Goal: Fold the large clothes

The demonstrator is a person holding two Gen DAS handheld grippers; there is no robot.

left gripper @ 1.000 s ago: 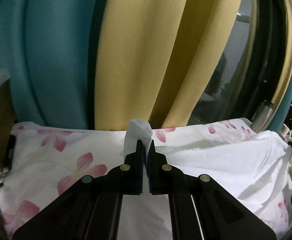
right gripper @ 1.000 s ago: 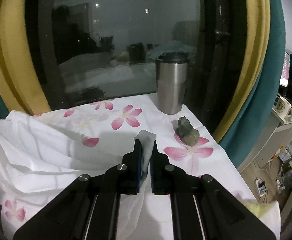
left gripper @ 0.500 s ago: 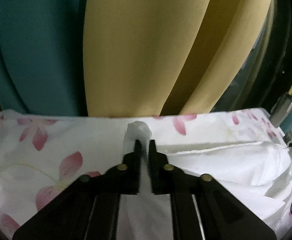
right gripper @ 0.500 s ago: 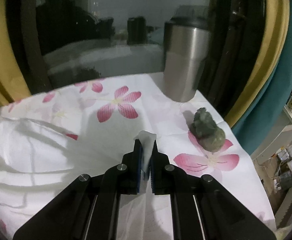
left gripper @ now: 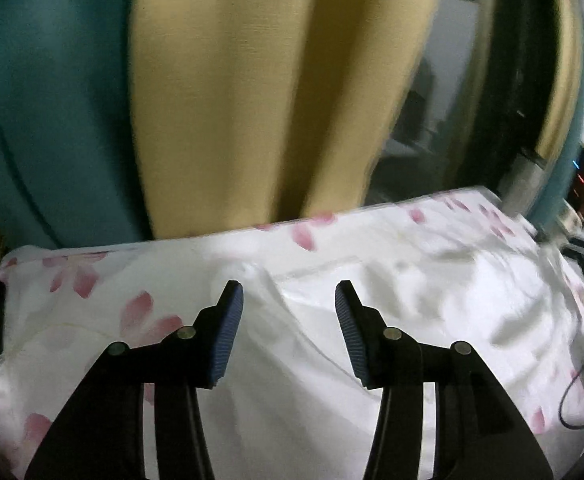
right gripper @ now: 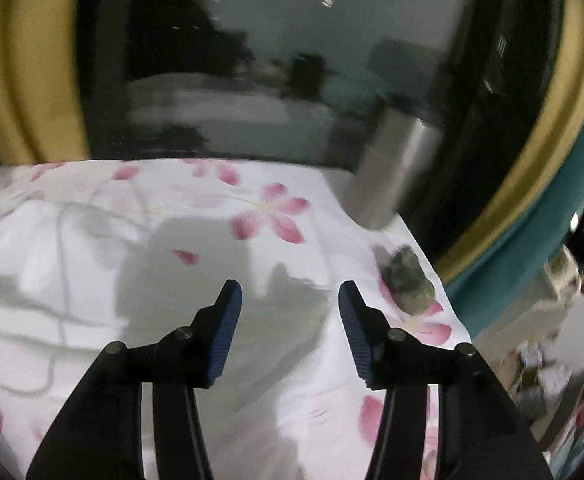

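Observation:
A large white garment [left gripper: 412,312] lies spread and rumpled on a table covered by a white cloth with pink flowers [left gripper: 76,276]. My left gripper [left gripper: 288,304] is open and empty just above the garment's far edge. In the right wrist view the white garment [right gripper: 44,264] lies at the left and below my right gripper [right gripper: 290,304], which is open and empty above it. The flowered cloth [right gripper: 268,212] shows beyond it.
Teal and yellow curtains [left gripper: 228,92] hang right behind the table's far edge. A steel tumbler [right gripper: 396,176] and a small grey-green figurine [right gripper: 408,280] stand near the table's right corner by a dark window [right gripper: 276,60]. A black cable [left gripper: 580,396] lies at the right.
Both grippers were shut on pinches of the white garment; both have now opened and let the fabric drop flat on the table. Both views are blurred by motion.

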